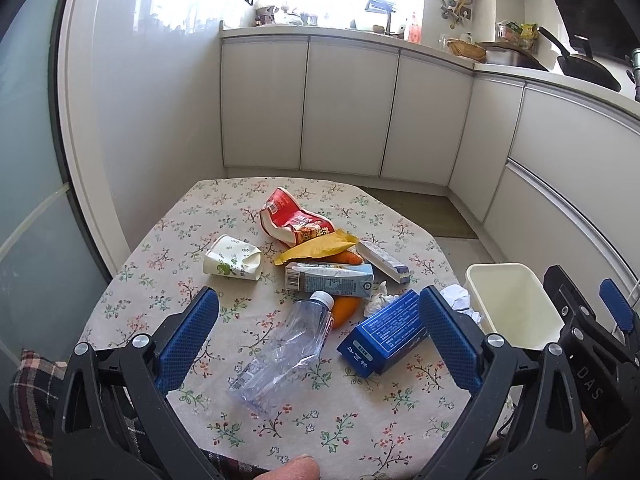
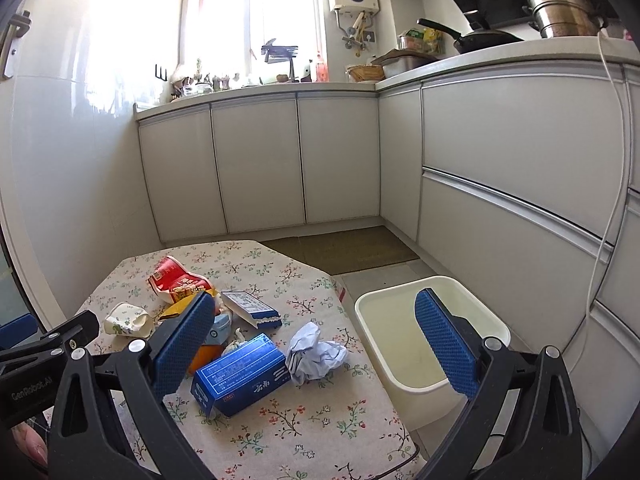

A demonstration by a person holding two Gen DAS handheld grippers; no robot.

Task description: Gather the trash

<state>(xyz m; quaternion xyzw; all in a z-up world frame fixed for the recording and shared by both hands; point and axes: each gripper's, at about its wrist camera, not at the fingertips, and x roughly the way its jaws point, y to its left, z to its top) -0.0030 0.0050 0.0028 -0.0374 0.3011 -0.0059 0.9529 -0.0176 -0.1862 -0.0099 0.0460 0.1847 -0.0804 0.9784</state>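
A kitchen corner with pale cabinet fronts and a bright window; in the foreground, a low table (image 1: 168, 240) under a floral cloth carries the trash. Beside the table, at its 3 o'clock edge, a cream bin (image 2: 408, 390) stands on the floor; what shows of its interior appears empty, though part of the base is hidden behind a finger.

The pile, from the centre outward: a crushed clear plastic bottle (image 1: 280, 352) lying on its side, cap toward 12 o'clock; a blue carton (image 2: 240, 376) at its 3 o'clock; a milk-style carton (image 1: 330, 278) flat at 12 o'clock with an orange item (image 1: 346, 310), possibly fruit peel, partly beneath it. Farther out lie a crumpled red snack bag (image 1: 294, 216) with a yellow wrapper (image 1: 320, 246) at 12 o'clock, a crushed paper cup (image 1: 232, 258) at 10 o'clock, a slim white-and-blue box (image 1: 384, 262) at 1 o'clock, and crumpled white paper (image 2: 316, 352) between the blue carton and the bin.

The left gripper (image 1: 318, 336) hovers over the bottle, jaws spread wide and empty. The right gripper (image 2: 314, 346) is likewise wide and empty, one finger over the pile, the other over the bin.

Progress: judged at the outset. Nothing is visibly binned; every item remains on the cloth.
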